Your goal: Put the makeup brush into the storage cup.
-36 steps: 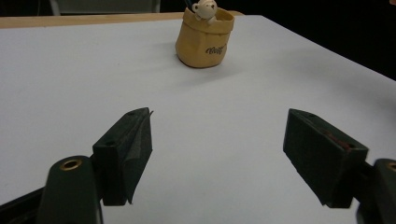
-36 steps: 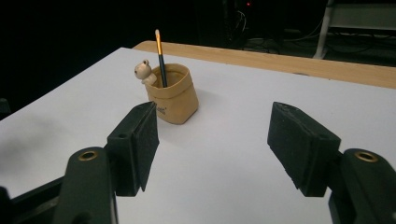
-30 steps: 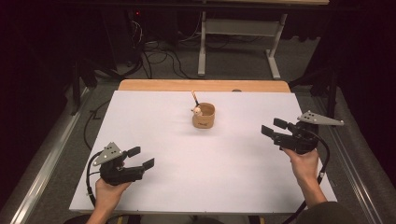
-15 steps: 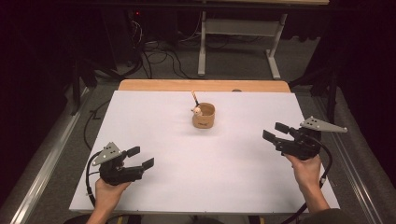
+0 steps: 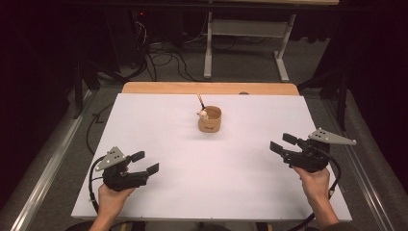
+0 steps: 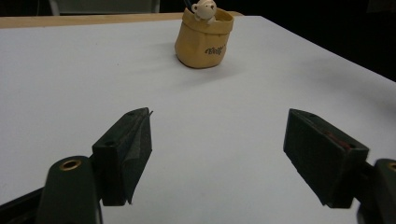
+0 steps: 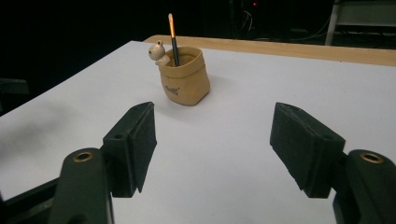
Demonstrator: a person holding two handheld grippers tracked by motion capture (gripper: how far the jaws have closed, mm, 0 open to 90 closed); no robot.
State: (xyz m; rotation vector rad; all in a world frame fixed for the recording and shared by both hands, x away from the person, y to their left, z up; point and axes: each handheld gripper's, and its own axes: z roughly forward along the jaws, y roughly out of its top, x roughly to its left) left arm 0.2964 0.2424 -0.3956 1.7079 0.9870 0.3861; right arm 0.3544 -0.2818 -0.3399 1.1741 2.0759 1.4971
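A tan, sack-shaped pen holder (image 5: 210, 120) stands on the white table top (image 5: 207, 187), toward the far middle. A small pale bear figure (image 5: 203, 114) sits at its rim and a dark pencil (image 5: 200, 100) sticks up out of it. The holder (image 6: 203, 39) is far ahead in the left gripper view and the holder (image 7: 184, 81) is ahead, slightly left, in the right gripper view. My left gripper (image 5: 144, 162) is held near the front left, open and empty. Near the right edge my right gripper (image 5: 283, 143) is open with nothing between its jaws.
A wooden strip (image 5: 210, 88) runs along the table's far edge. Beyond it are cables (image 5: 159, 53) on the floor and a white metal stand (image 5: 245, 43). Dark floor surrounds the table on both sides.
My right gripper has drawn back toward the front right of the table and dropped a little. The left gripper has barely moved.
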